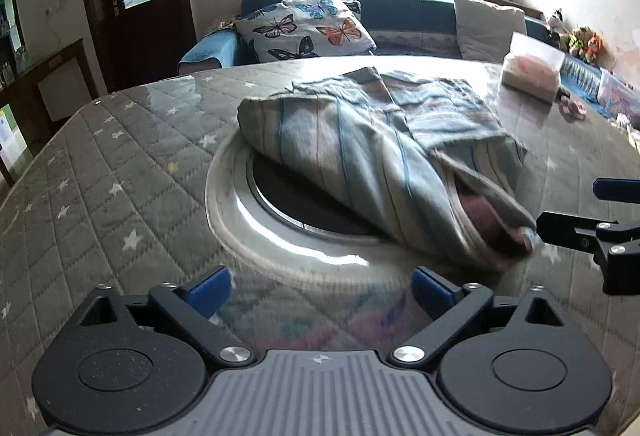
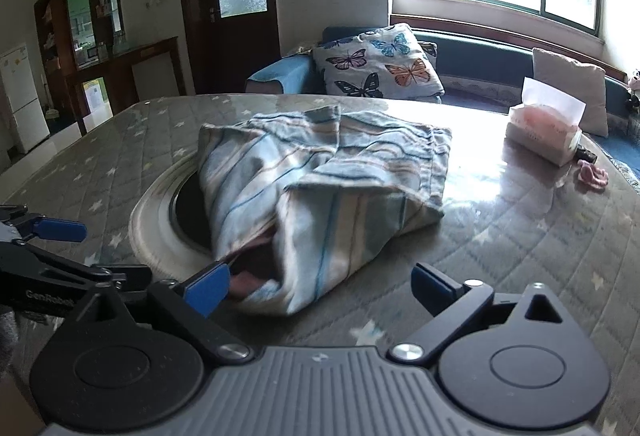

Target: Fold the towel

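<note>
A striped blue and beige towel [image 1: 360, 156] [image 2: 320, 188] lies loosely folded on the table, partly over a round dark disc [image 1: 288, 200] [image 2: 188, 212] set into the top. Its near corner shows a dark red inner side. My left gripper [image 1: 322, 292] stands open short of the towel, with nothing between its fingers. My right gripper [image 2: 320, 290] is open too; the towel's near corner lies just ahead of its left fingertip [image 2: 208, 292]. Each gripper also shows at the edge of the other's view: the right gripper [image 1: 580, 210] and the left gripper [image 2: 80, 252].
The table [image 1: 100, 176] [image 2: 540, 256] has a glossy top over grey quilted cloth with stars. A tissue box [image 1: 532, 76] [image 2: 544, 132] and a small pink item [image 1: 574, 108] [image 2: 592, 174] sit at the far right. Behind is a sofa with a butterfly cushion [image 1: 304, 24] [image 2: 376, 64].
</note>
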The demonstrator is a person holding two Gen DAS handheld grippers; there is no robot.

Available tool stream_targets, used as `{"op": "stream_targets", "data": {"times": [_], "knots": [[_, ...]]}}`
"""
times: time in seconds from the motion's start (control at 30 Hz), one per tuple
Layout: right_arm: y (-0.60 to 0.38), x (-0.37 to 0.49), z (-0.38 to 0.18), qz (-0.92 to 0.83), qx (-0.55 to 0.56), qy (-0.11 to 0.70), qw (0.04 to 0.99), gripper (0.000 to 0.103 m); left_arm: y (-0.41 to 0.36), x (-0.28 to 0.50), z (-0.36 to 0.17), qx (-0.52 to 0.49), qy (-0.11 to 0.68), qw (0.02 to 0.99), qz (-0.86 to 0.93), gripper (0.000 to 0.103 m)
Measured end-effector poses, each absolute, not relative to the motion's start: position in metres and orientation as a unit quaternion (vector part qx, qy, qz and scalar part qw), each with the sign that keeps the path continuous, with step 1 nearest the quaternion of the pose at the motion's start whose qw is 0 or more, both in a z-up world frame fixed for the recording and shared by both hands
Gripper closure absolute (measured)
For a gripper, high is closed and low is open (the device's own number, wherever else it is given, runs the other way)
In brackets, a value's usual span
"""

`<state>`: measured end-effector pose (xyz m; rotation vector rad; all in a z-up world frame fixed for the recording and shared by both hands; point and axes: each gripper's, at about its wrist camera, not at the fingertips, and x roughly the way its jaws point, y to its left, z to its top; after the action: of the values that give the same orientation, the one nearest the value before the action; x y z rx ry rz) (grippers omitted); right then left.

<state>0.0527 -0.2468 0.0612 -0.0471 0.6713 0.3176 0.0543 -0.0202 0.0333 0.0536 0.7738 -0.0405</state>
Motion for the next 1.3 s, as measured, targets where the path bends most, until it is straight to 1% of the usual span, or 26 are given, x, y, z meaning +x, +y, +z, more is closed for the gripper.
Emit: {"op": "stream_targets", "data": {"times": [0.07,0.1,0.17,0.2,0.23,0.27,0.33,0.6,0.67,0.77,0.8,0.83,0.87,0.93,0.97,1.0,1.1,1.3], "knots": [[-0.250,0.065,0.064,0.151,-0.023,0.329,0.932,0.007,-0.020,0.063,0.036,0.026,0.375,0.926,-0.023,0.015],[-0.251,0.071,0.065,0.149,-0.022,0.329,0.932,0.011,-0.021,0.068,0.038,0.026,0.374,0.927,-0.024,0.019],[-0.254,0.085,0.066,0.146,-0.020,0.332,0.932,0.013,-0.022,0.077,0.041,0.027,0.372,0.928,-0.027,0.023],[-0.255,0.092,0.066,0.144,-0.017,0.334,0.931,0.017,-0.022,0.082,0.042,0.027,0.370,0.928,-0.029,0.026],[-0.256,0.099,0.066,0.143,-0.015,0.336,0.931,0.020,-0.023,0.086,0.043,0.026,0.370,0.928,-0.031,0.028],[-0.256,0.105,0.065,0.144,-0.012,0.339,0.929,0.022,-0.024,0.091,0.043,0.027,0.370,0.928,-0.033,0.029],[-0.255,0.119,0.064,0.147,-0.007,0.346,0.927,0.030,-0.025,0.100,0.043,0.029,0.370,0.928,-0.033,0.029],[-0.222,0.154,0.055,0.195,-0.028,0.358,0.913,0.034,-0.023,0.128,0.035,0.029,0.382,0.923,-0.021,0.029],[-0.214,0.159,0.051,0.201,-0.035,0.361,0.910,0.036,-0.020,0.131,0.031,0.030,0.387,0.921,-0.018,0.029],[-0.204,0.166,0.042,0.206,-0.047,0.369,0.905,0.044,-0.018,0.133,0.028,0.031,0.391,0.920,-0.015,0.029],[-0.202,0.168,0.040,0.206,-0.051,0.371,0.904,0.051,-0.017,0.134,0.028,0.031,0.392,0.919,-0.014,0.029],[-0.203,0.168,0.037,0.204,-0.055,0.374,0.903,0.061,-0.016,0.134,0.028,0.032,0.392,0.920,-0.013,0.029],[-0.205,0.168,0.035,0.202,-0.056,0.376,0.902,0.068,-0.015,0.134,0.028,0.032,0.391,0.920,-0.012,0.029],[-0.215,0.164,0.036,0.195,-0.039,0.374,0.906,0.088,-0.014,0.136,0.030,0.031,0.389,0.921,-0.010,0.029],[-0.221,0.161,0.038,0.189,-0.031,0.371,0.909,0.092,-0.013,0.136,0.031,0.030,0.388,0.921,-0.009,0.029],[-0.227,0.157,0.041,0.180,-0.026,0.364,0.914,0.099,-0.013,0.137,0.032,0.030,0.386,0.922,-0.009,0.029],[-0.250,0.139,0.051,0.155,-0.009,0.344,0.926,0.102,-0.014,0.140,0.037,0.030,0.381,0.924,-0.010,0.029],[-0.289,0.115,0.060,0.110,0.021,0.347,0.931,0.101,-0.021,0.154,0.048,0.041,0.368,0.929,-0.014,0.029]]}}
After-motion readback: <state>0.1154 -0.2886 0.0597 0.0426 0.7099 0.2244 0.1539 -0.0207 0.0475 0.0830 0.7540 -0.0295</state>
